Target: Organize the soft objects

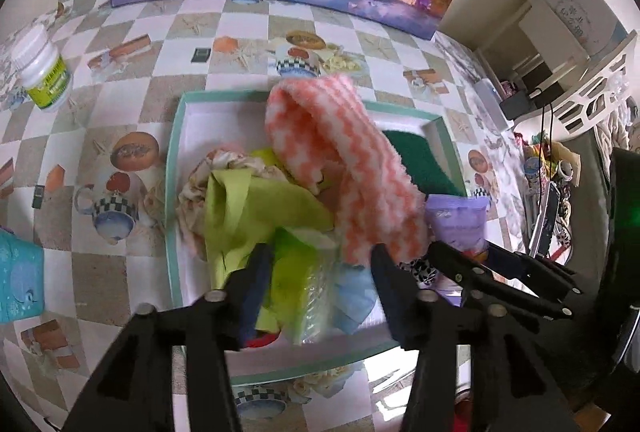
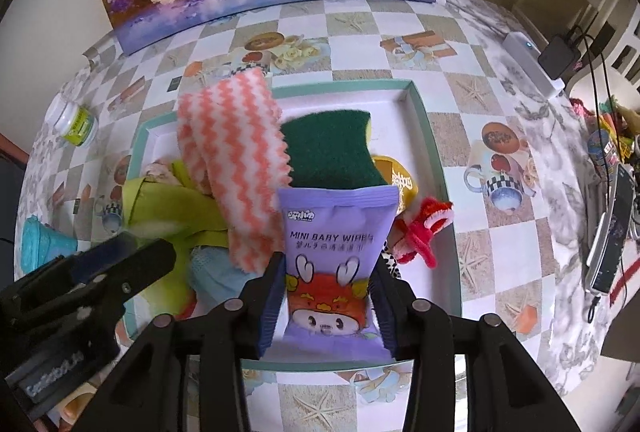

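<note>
Evidently most soft objects are already gathered in the teal tray (image 2: 434,151) mid-counter, the wipes pack (image 2: 336,252) sitting between the right tool's (image 2: 327,302) parted jaws, the left tool (image 1: 320,288) wide above the pile.

Teal-rimmed white cardboard box (image 1: 176,167) stuffed with soft stuff on the checkered desk (image 1: 120,103)

Fuzzy orange-and-white zigzag cloth (image 1: 340,159) flops over a lime green rag (image 1: 248,203); left gripper (image 1: 320,272) fingers spread wide above the pile, nothing pinched.
</note>
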The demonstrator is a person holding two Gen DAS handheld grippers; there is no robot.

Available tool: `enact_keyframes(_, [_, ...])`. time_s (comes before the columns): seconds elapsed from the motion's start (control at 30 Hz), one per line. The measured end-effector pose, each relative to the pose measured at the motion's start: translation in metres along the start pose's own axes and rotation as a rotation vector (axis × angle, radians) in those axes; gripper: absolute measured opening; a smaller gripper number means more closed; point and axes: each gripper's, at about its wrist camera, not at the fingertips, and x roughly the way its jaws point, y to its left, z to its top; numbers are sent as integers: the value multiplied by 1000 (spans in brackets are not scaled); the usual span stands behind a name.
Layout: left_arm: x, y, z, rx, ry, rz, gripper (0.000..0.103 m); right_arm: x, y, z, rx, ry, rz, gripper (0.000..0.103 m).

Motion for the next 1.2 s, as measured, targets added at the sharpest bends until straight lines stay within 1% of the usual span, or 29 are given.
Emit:
enact_keyframes(0.07, [-6,0,1,1,-14,2,57,-2,1,-1,-5,-8,-12,60])
enact_keyframes(0.1, [-9,1,1,-1,-21,7,60,-3,1,-1,-7,-11,-15,60])
enact_keyframes(0.17, [-15,6,2,-11,-42,31,63,-4,3,-3,-13,-14,-20,61])
enact_keyframes(0.2, [-17,8,2,-15,-51,44,63,-4,4,-3,-17,-14,-24,64])
enact_keyframes(0.27, [-21,16,1,-29,-69,85,73,-4,8,-5,-28,-14,-34,70])
enact_keyframes(0.3, [-22,20,-1,-33,-76,107,84,-4,9,-7,-33,-14,-40,72])
enact_keyframes(0.33, [-23,23,-2,-37,-83,135,88,-4,11,-8,-37,-15,-43,73])
enact_keyframes(0.37, [-23,27,-3,-40,-88,169,88,-4,13,-10,-41,-15,-44,77])
enact_keyframes(0.4, [-24,32,-5,-42,-91,207,88,-4,15,-12,-44,-18,-44,85])
enact_keyframes(0.43, [-25,36,-7,-45,-93,242,88,-5,17,-14,-49,-24,-45,89])
enact_keyframes(0.5, [-27,44,-11,-53,-101,284,89,-7,19,-17,-55,-36,-49,103])
enact_keyframes(0.6, [-37,57,-19,-67,-140,323,101,-10,22,-24,-54,-52,-54,103])
enact_keyframes(0.67, [-44,62,-24,-61,-167,357,101,-13,23,-29,-48,-60,-53,103])
enact_keyframes(0.73, [-48,65,-28,-62,-176,378,101,-16,25,-33,-50,-69,-49,103])
enact_keyframes(0.9, [-56,71,-42,-77,-163,356,101,-25,28,-42,-49,-93,-37,103])
enact_keyframes(1.0, [-62,68,-50,-57,-175,380,101,-28,29,-47,-47,-101,-34,103])
enact_keyframes(1.13, [-72,64,-60,-30,-204,438,101,-33,31,-52,-48,-115,-31,103])
enact_keyframes(1.2, [-75,64,-64,-27,-213,436,101,-35,32,-55,-49,-122,-27,103])
